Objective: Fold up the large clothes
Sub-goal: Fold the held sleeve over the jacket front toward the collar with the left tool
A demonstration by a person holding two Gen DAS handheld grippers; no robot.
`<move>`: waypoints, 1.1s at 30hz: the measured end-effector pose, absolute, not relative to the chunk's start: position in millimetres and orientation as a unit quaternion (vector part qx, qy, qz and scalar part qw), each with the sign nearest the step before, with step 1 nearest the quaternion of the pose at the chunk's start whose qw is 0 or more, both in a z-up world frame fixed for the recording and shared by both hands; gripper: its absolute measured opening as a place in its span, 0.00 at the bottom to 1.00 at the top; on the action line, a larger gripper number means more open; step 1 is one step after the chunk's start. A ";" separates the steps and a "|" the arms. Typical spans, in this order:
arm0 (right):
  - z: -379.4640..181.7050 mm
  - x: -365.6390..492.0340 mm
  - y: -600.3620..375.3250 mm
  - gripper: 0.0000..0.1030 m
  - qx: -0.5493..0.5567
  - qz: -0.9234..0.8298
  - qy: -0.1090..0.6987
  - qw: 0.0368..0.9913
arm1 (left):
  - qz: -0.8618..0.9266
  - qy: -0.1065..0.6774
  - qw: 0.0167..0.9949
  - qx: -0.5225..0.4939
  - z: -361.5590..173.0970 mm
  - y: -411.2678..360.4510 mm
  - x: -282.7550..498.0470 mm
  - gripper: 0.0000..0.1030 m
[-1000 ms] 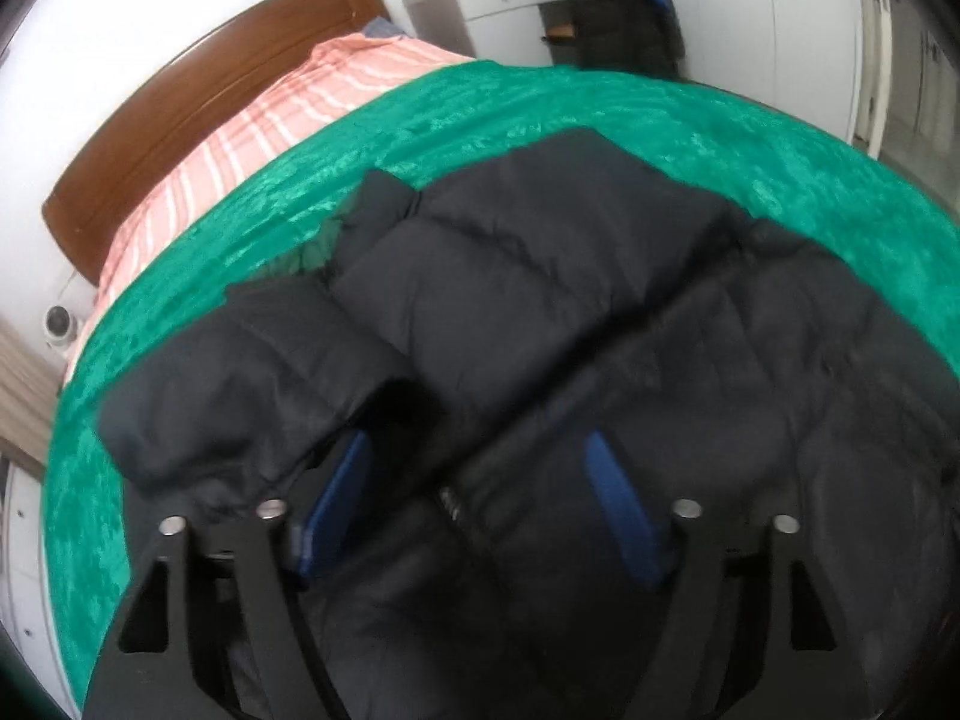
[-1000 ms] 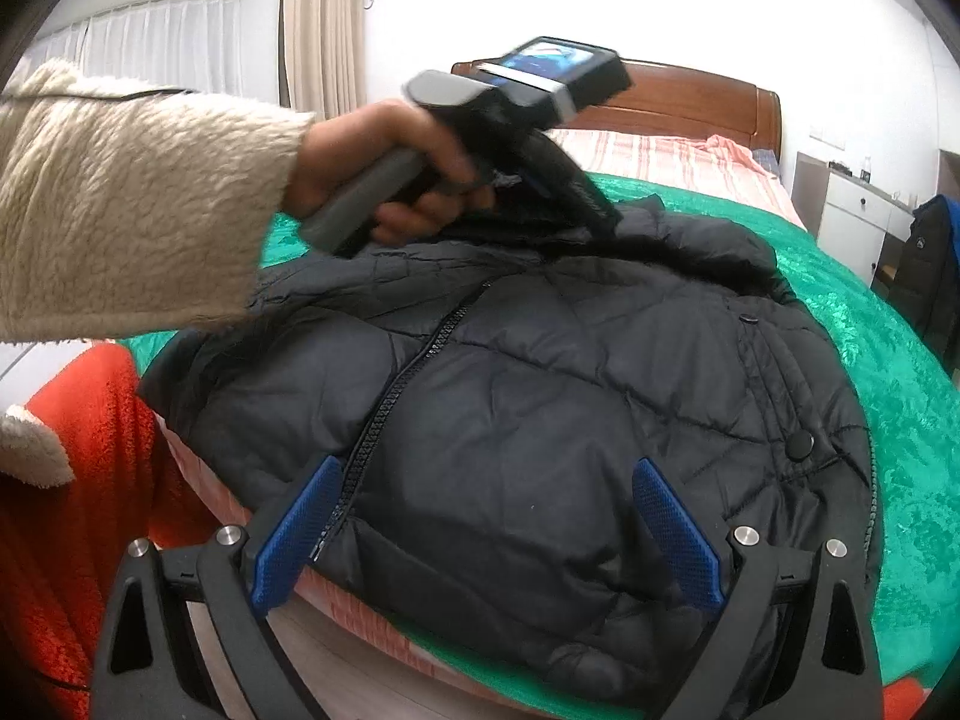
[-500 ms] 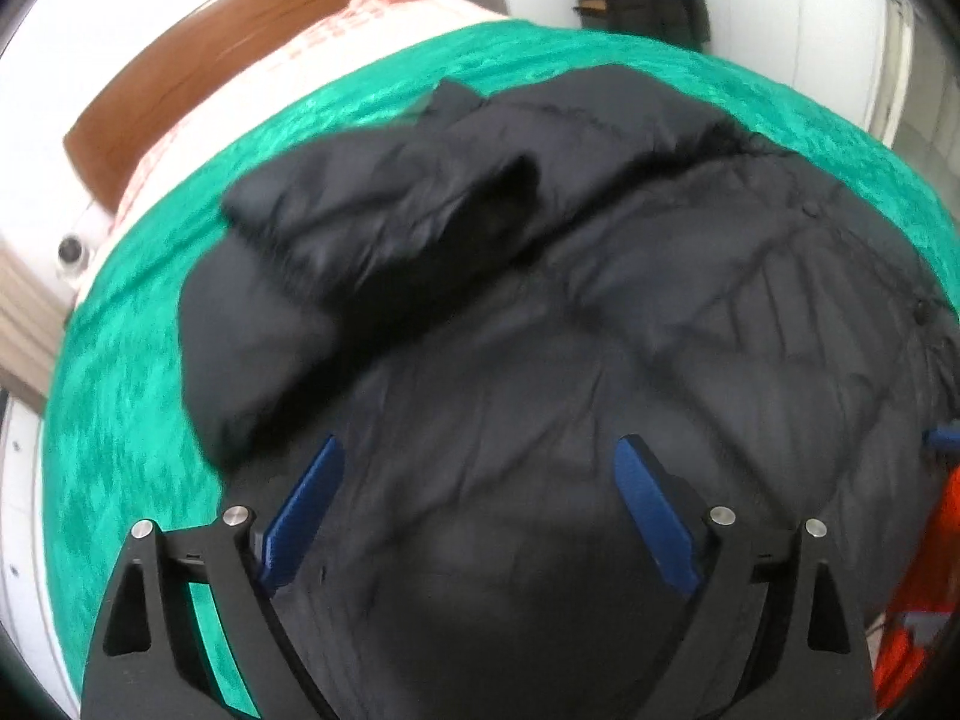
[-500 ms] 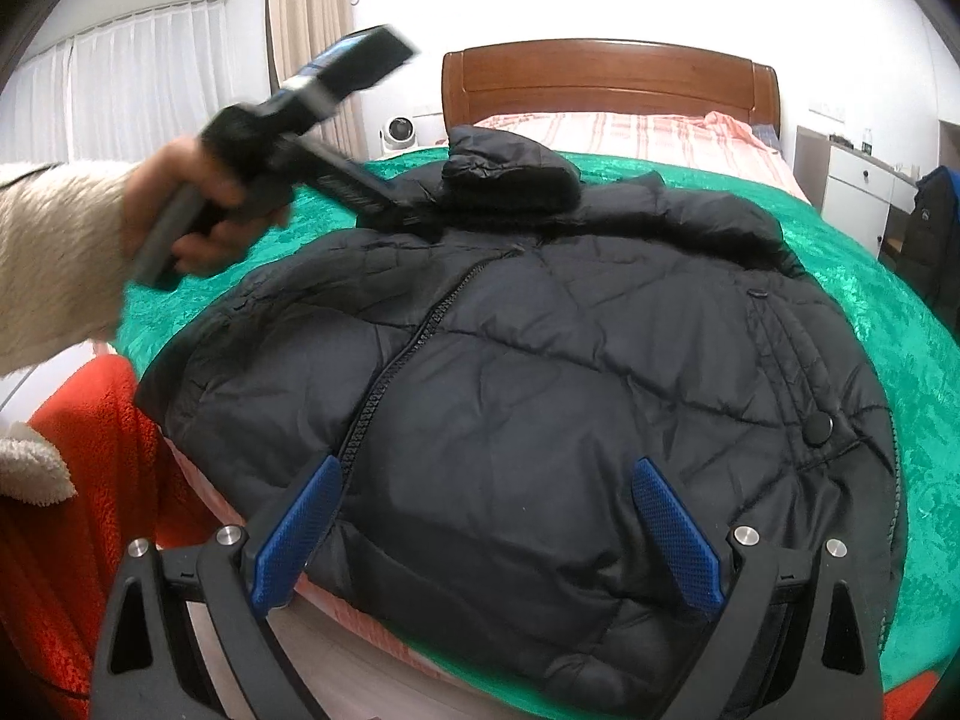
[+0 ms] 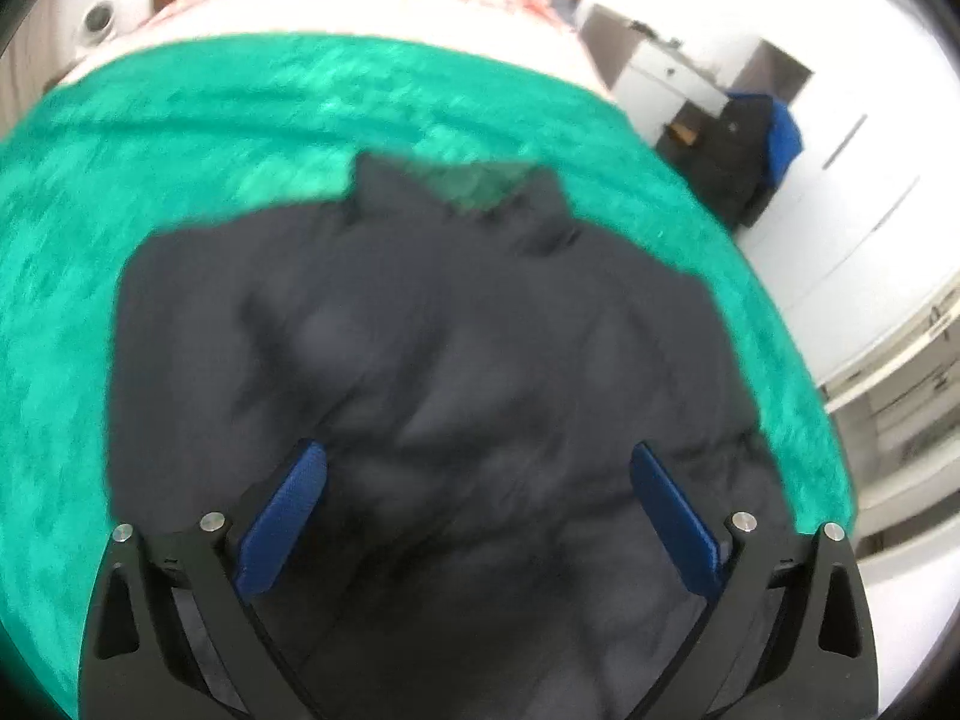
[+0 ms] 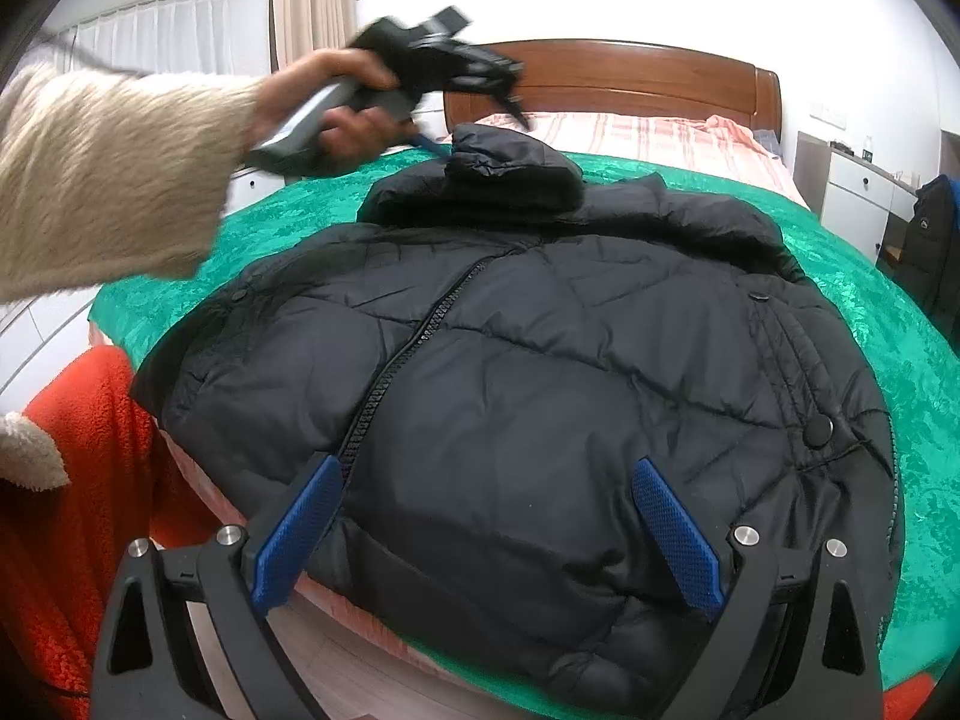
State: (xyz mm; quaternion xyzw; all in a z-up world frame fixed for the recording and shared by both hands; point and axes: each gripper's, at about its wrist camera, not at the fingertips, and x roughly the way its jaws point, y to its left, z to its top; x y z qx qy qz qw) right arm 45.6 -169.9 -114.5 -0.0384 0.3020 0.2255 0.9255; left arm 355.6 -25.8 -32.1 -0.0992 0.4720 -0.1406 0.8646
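A black puffer jacket [image 6: 540, 372] lies front up on the green bedspread [image 6: 888, 324], zipper running up its middle. One sleeve [image 6: 510, 168] is folded across its top near the collar. The jacket also fills the blurred left wrist view [image 5: 432, 360]. My left gripper [image 5: 477, 480] is open and empty, held above the jacket; in the right wrist view it [image 6: 444, 66] is up in the air at the far left, above the sleeve. My right gripper [image 6: 486, 498] is open and empty, just above the jacket's hem at the near bed edge.
A wooden headboard [image 6: 630, 84] and striped pink sheet [image 6: 630, 132] lie beyond the jacket. A white nightstand [image 6: 852, 192] and a dark bag [image 6: 930, 240] stand at the right. Red fleece clothing [image 6: 78, 480] is at the near left.
My left gripper let go of the sleeve, leaving it folded over the jacket's top, then lifted up and away toward the left. My right gripper stayed still.
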 end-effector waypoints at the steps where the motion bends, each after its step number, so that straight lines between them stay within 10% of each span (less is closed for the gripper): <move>1: -114.3 45.1 -170.5 0.94 -0.039 0.226 0.301 0.926 | -0.144 0.462 0.871 -0.081 -24.4 -41.1 363.5 0.99; 19: -110.6 51.2 -192.4 0.94 0.009 0.222 0.306 0.926 | -0.268 0.386 0.864 0.183 -10.3 -244.3 327.9 0.99; 33: -115.2 58.6 -200.1 0.94 0.021 0.225 0.317 0.921 | -0.159 0.352 0.922 -0.014 62.6 -115.9 353.2 0.99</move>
